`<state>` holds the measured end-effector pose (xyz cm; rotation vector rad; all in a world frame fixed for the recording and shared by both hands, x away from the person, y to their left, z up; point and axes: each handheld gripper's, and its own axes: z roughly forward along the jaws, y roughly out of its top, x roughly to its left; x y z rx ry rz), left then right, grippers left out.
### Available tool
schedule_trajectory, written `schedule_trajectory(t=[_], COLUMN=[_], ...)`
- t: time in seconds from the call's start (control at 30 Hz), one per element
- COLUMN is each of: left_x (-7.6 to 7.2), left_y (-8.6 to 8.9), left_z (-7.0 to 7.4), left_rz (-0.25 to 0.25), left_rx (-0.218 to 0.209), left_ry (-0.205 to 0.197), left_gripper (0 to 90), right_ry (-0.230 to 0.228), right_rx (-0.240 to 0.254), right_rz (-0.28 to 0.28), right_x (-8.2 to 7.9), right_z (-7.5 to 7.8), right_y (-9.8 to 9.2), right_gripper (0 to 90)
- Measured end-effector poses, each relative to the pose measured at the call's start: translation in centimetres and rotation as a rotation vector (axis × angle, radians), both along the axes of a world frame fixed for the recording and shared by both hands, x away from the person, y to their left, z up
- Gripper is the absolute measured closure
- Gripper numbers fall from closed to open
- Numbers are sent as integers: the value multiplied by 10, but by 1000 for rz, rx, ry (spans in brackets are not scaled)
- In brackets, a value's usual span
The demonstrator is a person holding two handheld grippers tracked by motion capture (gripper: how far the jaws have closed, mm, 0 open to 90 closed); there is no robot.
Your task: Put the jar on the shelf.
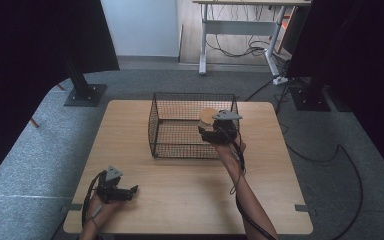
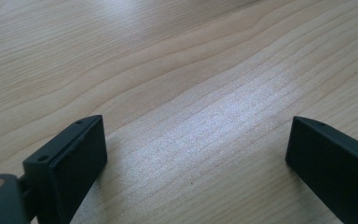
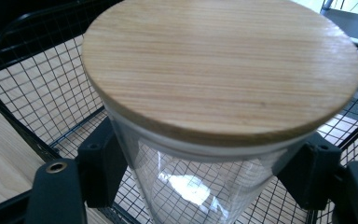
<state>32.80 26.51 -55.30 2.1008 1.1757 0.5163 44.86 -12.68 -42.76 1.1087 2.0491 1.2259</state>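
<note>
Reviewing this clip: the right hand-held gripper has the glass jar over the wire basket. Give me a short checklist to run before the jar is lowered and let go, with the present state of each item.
1. Right hand-held gripper clamped on the glass jar, a jaw on either side just under the lid: ok.
2. Wooden lid seated flat on the jar: ok.
3. Jar within the wire basket walls, at its right side: ok.
4. Basket floor under the jar free of other items: ok as far as the mesh shows through the glass.
5. Jar bottom resting on the basket floor: cannot tell.
6. Left hand-held gripper open, holding nothing, on the table away from the basket: ok.
</note>
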Motion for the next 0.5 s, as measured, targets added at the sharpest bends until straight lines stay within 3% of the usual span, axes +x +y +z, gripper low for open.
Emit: schedule_trajectory(t=[0.5], left_x=[0], left_y=[0], left_z=[0], left_rz=[-3], left_rx=[0], left_ry=[1], left_gripper=[49], right_ry=[50], right_rx=[-22], right_rz=[-17], right_x=[13], right_z=[-31], right_y=[9], right_gripper=[258])
